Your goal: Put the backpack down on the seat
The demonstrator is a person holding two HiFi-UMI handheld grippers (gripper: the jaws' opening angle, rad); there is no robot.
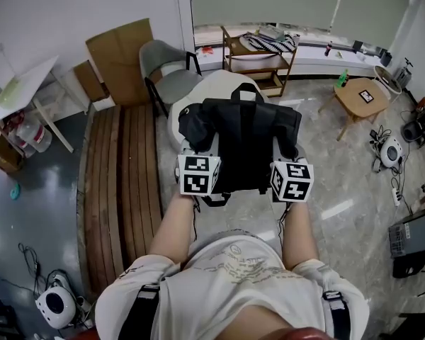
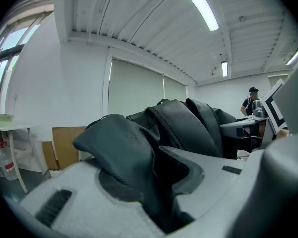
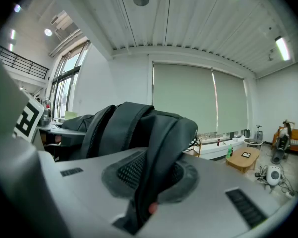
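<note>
A black backpack (image 1: 244, 137) hangs in front of me above a white seat (image 1: 219, 83), held up by both grippers. My left gripper (image 1: 195, 147) is shut on a thick fold of the backpack's left side (image 2: 124, 157). My right gripper (image 1: 287, 151) is shut on a strap or fold at the backpack's right side (image 3: 159, 157). In both gripper views the dark fabric runs down between the grey jaws and bulges above them. The marker cubes (image 1: 198, 174) sit on the grippers just before my forearms.
A grey chair (image 1: 166, 73) stands behind the seat on the left, with cardboard (image 1: 120, 55) against the wall. A wooden shelf unit (image 1: 258, 59) is behind, a small round table (image 1: 361, 94) to the right. Wooden planks (image 1: 120, 190) lie on the floor at left.
</note>
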